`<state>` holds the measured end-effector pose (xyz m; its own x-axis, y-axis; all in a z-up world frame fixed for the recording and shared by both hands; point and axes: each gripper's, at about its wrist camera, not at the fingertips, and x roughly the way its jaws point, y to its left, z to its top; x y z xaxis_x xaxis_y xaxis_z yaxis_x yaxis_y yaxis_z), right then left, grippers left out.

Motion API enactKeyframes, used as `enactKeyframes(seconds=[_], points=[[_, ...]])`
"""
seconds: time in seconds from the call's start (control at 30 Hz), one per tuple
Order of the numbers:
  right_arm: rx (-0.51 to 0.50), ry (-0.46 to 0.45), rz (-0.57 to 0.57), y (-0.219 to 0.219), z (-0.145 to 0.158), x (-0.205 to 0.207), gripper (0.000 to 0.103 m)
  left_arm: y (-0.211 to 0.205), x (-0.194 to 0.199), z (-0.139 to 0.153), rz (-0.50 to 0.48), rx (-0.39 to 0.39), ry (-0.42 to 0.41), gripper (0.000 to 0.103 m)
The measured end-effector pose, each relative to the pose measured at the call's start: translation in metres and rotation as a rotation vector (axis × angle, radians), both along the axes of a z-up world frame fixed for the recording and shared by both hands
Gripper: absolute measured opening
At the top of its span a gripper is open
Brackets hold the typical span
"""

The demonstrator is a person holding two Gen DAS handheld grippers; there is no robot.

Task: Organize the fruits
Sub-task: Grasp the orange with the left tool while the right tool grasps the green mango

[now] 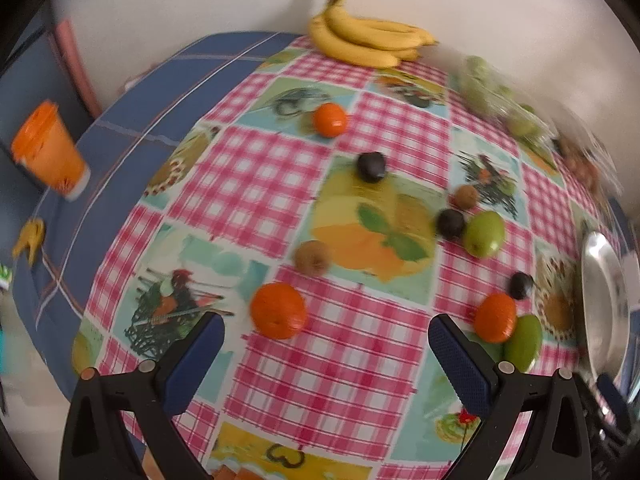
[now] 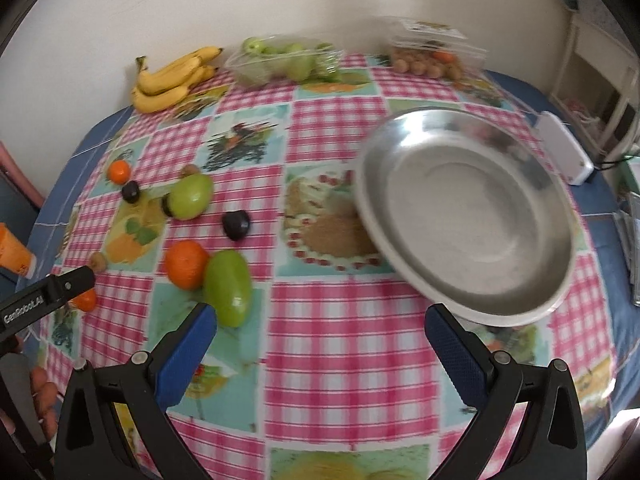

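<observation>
Counting loose fruit on the table [image 1: 280, 400]: three oranges [image 1: 278, 310], three plums [image 1: 371, 166], two kiwis [image 1: 313, 257], two green mangoes [image 1: 484, 233], plus bananas [image 1: 368, 38] at the far edge. Only the right view shows the whole steel bowl [image 2: 468, 220]. Left gripper [image 1: 326, 360] and right gripper [image 2: 320, 356] both gape apart, holding nothing.

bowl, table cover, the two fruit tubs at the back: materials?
Bowl: likely stainless steel; grey, dull reflective sheen.
Table cover: probably wipeable vinyl or oilcloth; printed, faintly glossy, though it could be fabric.
Fruit tubs: clear thin plastic; contents show through.
</observation>
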<state>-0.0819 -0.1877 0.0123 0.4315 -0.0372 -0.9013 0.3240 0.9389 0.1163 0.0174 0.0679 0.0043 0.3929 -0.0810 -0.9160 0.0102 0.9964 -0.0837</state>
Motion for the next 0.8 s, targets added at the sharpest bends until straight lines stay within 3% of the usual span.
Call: enactKeyframes(seconds=[0.1,0.37,0.57,0.7,0.8], points=[[0.020,0.008,0.032,0.010,-0.003,0.007,0.103,0.016,0.004,-0.005,0.055,-0.032,0.022,0.103],[0.075,0.048,0.071,0.022,-0.019,0.024,0.103,0.042,0.015,-0.025,0.154,-0.027,0.094,0.103],[0.101,0.061,0.063,0.016,-0.026,0.033,0.103,0.036,0.019,-0.034,0.126,0.006,0.125,0.103],[0.103,0.085,0.080,0.015,-0.030,0.038,0.103,0.029,0.023,-0.034,0.109,0.047,0.099,0.103],[0.081,0.090,0.095,0.018,-0.032,0.041,0.103,0.029,0.024,-0.034,0.108,0.036,0.089,0.100]])
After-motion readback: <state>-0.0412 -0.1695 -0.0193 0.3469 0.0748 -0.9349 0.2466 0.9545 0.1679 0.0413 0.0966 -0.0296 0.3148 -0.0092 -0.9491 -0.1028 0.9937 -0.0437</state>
